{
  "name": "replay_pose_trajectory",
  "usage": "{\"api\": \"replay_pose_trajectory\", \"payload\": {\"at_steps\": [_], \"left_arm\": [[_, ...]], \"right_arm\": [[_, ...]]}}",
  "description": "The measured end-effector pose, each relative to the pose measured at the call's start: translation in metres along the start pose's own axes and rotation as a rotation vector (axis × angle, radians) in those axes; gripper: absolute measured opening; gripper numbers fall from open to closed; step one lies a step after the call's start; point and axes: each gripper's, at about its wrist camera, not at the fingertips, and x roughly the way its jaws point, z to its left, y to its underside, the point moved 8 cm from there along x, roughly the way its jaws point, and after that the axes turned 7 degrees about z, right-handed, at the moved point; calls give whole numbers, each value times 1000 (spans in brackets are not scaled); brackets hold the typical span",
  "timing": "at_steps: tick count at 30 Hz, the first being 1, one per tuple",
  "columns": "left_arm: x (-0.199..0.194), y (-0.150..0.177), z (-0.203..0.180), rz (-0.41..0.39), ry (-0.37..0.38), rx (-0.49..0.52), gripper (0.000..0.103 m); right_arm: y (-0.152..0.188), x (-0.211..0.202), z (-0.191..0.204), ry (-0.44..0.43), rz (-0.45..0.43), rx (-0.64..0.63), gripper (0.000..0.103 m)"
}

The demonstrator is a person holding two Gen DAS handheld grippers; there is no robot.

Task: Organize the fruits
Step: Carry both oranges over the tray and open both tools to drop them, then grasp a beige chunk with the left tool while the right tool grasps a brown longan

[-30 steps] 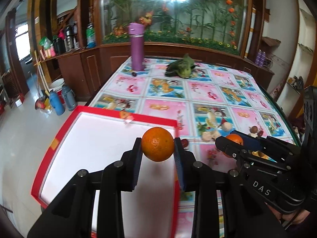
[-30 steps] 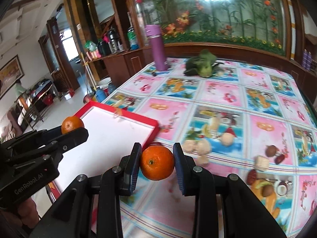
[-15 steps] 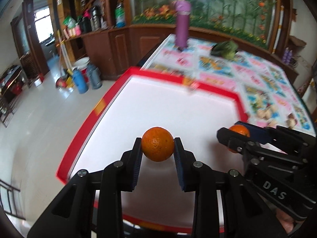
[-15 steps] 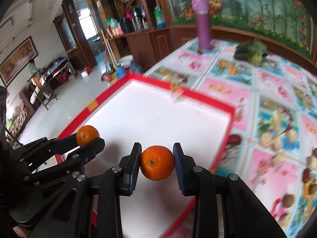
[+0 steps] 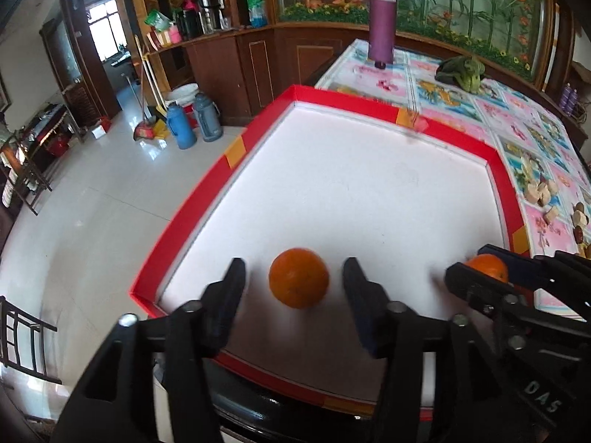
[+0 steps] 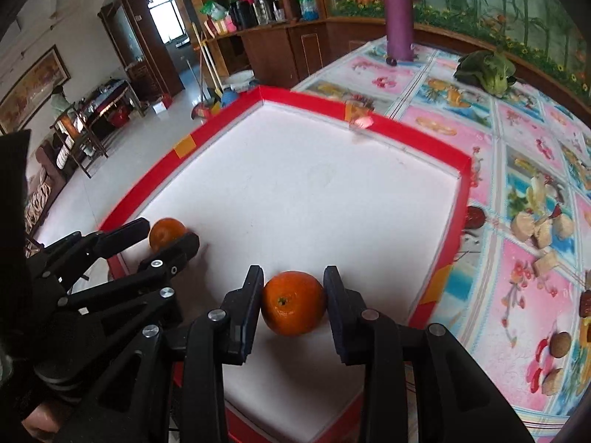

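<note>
A red-rimmed tray (image 5: 369, 105) with a white floor lies at the table's left end. My left gripper (image 5: 293, 282) is open low over its near left corner. An orange (image 5: 298, 277) sits between its fingers, touching neither, slightly blurred. In the right wrist view the same left gripper (image 6: 168, 234) and its orange (image 6: 166, 232) appear by the tray's rim (image 6: 406, 136). My right gripper (image 6: 293, 295) is shut on a second orange (image 6: 293, 304), low over the tray's near edge. The left wrist view shows this right gripper (image 5: 469, 262) with that orange (image 5: 489, 266).
A purple bottle (image 5: 382, 24) and a green leafy vegetable (image 5: 461, 74) stand at the table's far end on the patterned cloth (image 6: 517, 265). A small dark red fruit (image 6: 474, 217) lies just right of the tray. Left of the tray the table ends above a tiled floor (image 5: 92, 214).
My left gripper has opened and let go of its orange, which now sits in the tray. Both grippers have dropped lower over the tray. The right one still holds its orange.
</note>
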Motion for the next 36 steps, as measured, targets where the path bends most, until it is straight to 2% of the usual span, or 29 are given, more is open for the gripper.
{"api": "replay_pose_trajectory", "payload": {"at_steps": [3, 5, 8, 13, 17, 21, 27, 33, 34, 36], "left_arm": [[-17, -7, -8, -48, -11, 14, 73], [-31, -10, -23, -84, 16, 43, 79], [-52, -12, -56, -127, 81, 111, 86], [-72, 0, -122, -123, 217, 241, 88], [-78, 17, -173, -91, 306, 324, 88], [-79, 36, -221, -47, 371, 395, 88], [-66, 59, -272, 40, 448, 451, 88], [-53, 57, -288, 61, 434, 472, 87], [-51, 56, -290, 64, 439, 472, 85], [-48, 55, -295, 80, 453, 481, 73]], "right_arm": [[-1, -29, -17, 9, -81, 5, 35], [0, -49, -35, 18, -126, 22, 40], [9, -80, -74, 53, -185, 62, 43], [48, -126, -162, 163, -241, 170, 46], [87, -147, -220, 248, -240, 269, 46], [109, -149, -252, 266, -207, 347, 46], [109, -131, -258, 272, -164, 307, 46], [97, -109, -277, 257, -95, 307, 45], [97, -106, -279, 257, -86, 314, 42], [94, -99, -282, 254, -67, 319, 38]]}}
